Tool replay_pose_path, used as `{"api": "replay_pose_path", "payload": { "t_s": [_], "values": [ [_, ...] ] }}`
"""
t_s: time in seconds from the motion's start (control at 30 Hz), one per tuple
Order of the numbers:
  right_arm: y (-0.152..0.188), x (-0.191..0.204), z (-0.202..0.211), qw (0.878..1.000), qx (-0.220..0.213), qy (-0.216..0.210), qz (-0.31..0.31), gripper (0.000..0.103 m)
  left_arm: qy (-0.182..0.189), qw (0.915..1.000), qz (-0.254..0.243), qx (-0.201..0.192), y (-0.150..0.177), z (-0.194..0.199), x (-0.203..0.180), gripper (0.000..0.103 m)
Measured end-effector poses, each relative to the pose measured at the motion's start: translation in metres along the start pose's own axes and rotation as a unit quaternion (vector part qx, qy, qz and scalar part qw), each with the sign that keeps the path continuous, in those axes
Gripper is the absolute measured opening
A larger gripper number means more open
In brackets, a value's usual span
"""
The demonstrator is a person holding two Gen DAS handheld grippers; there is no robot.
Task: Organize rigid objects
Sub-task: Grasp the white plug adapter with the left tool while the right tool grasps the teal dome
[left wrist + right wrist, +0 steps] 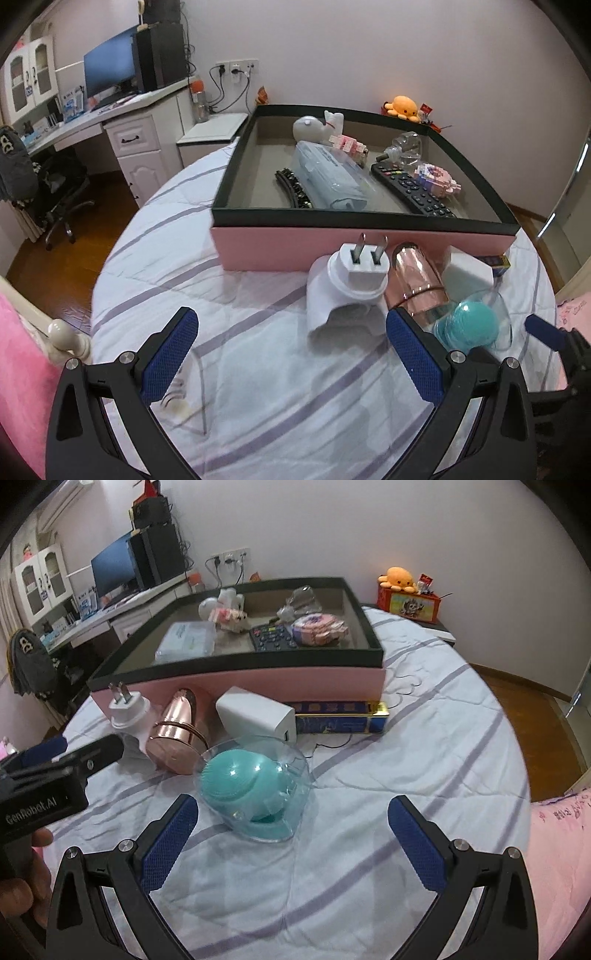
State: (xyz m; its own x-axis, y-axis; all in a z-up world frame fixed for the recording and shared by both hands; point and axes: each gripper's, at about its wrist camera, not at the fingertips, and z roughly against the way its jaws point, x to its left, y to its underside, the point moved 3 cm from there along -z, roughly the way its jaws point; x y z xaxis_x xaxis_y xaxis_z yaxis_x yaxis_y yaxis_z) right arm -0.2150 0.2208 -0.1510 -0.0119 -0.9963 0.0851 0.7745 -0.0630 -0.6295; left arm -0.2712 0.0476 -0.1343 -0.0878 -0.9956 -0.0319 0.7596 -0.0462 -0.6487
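Bed: striped quilt (369, 775) carries a pink box (258, 681) with loose items ranged before it.
Brush: teal brush in clear case (255, 794) lies just ahead of the right gripper (291, 834), slightly left of centre.
Right gripper: spread wide, empty, nearer.
Left gripper (291, 350): wide, empty, faced toward the plug adapter (354, 273).

Pink box (236, 686), teal brush (240, 779), striped white quilt (406, 775)
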Motion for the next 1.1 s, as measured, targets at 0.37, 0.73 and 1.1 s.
{"api": "replay_pose_path", "payload": {
  "t_s": [0.37, 0.73, 1.1],
  "values": [
    [-0.005, 0.01, -0.021, 1.0, 0.01, -0.01, 0.025, 0.093, 0.003, 0.9999, 0.011, 0.005, -0.011, -0.028, -0.006, 0.103],
    [-0.008, 0.017, -0.024, 0.999, 0.006, -0.019, 0.046, 0.067, 0.034, 0.999, 0.02, 0.022, 0.0, -0.036, 0.0, 0.055],
    [0.004, 0.009, 0.001, 0.999, 0.0, -0.028, 0.027, 0.067, 0.042, 0.9989, 0.018, 0.006, 0.011, -0.005, 0.01, 0.055]
  ]
}}
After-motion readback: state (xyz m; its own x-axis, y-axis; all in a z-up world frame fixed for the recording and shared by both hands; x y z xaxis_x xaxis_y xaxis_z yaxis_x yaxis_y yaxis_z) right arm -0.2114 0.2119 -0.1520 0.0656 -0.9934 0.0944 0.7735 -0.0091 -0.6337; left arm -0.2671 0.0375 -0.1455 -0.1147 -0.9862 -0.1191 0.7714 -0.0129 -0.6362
